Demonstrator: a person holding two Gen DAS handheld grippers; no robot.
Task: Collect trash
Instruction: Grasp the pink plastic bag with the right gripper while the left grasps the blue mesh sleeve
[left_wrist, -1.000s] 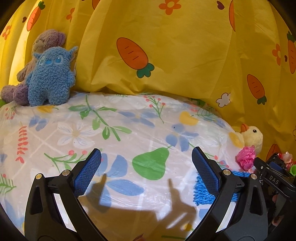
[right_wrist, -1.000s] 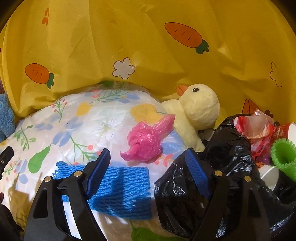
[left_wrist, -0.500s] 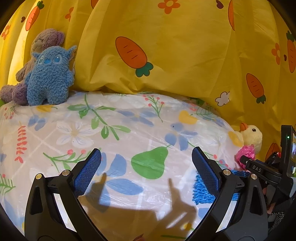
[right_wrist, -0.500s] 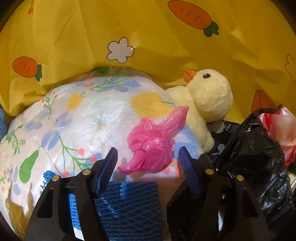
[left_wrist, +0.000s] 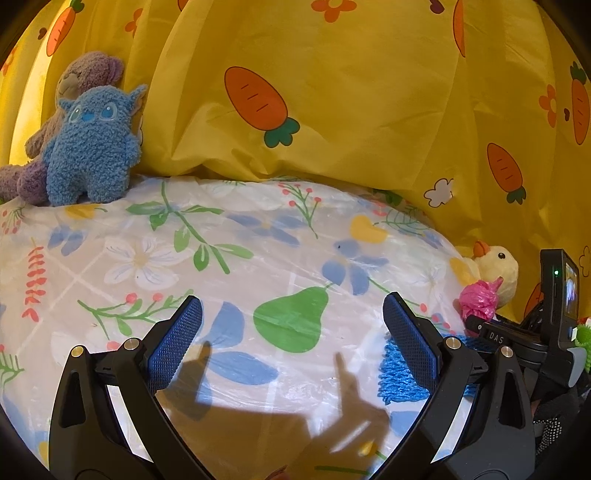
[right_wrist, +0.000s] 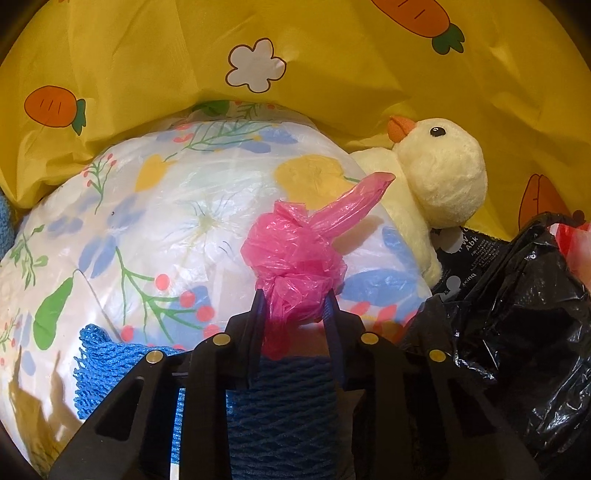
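Note:
A crumpled pink plastic bag (right_wrist: 295, 251) lies on the floral cushion (right_wrist: 147, 221), beside a yellow duck plush (right_wrist: 439, 177). My right gripper (right_wrist: 294, 299) is closing its jaws on the bag's lower end, and the pads pinch the plastic. A blue foam net (right_wrist: 122, 354) lies just under and behind the fingers. In the left wrist view the pink bag (left_wrist: 478, 301) and the blue net (left_wrist: 397, 373) sit at the right. My left gripper (left_wrist: 291, 314) hovers open over the cushion with nothing between its fingers.
A black trash bag (right_wrist: 517, 314) holding red-and-white wrappers gapes at the right. A yellow carrot-print sheet (left_wrist: 369, 110) rises behind the cushion. A blue plush (left_wrist: 90, 147) and a purple plush (left_wrist: 88, 70) sit at the far left.
My right gripper moved forward and down from the blue net to the pink bag, and its jaws narrowed from wide open onto the plastic. The left gripper stayed still.

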